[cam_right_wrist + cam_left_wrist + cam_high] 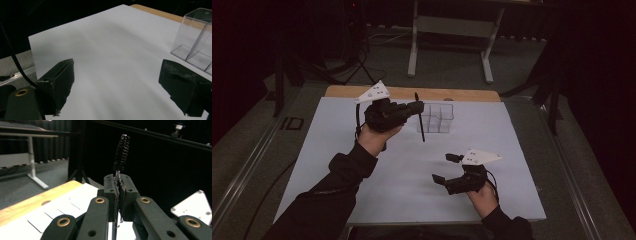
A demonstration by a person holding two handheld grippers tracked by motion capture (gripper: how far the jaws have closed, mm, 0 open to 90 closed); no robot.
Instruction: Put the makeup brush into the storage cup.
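The left claw (416, 107) is clamped on a thin black bristled brush (419, 120), held above the white surface (337, 150) just in front of the clear plastic compartmented organiser (439, 117). The brush hangs nearly upright, gripped partway along its stem. The risk, as I judge it: the slim stem could pivot or slip between the pads, so the tip would catch a divider wall and nudge the light organiser. The right claw (447, 167) rests low near the surface, jaws apart, empty, pointing left.
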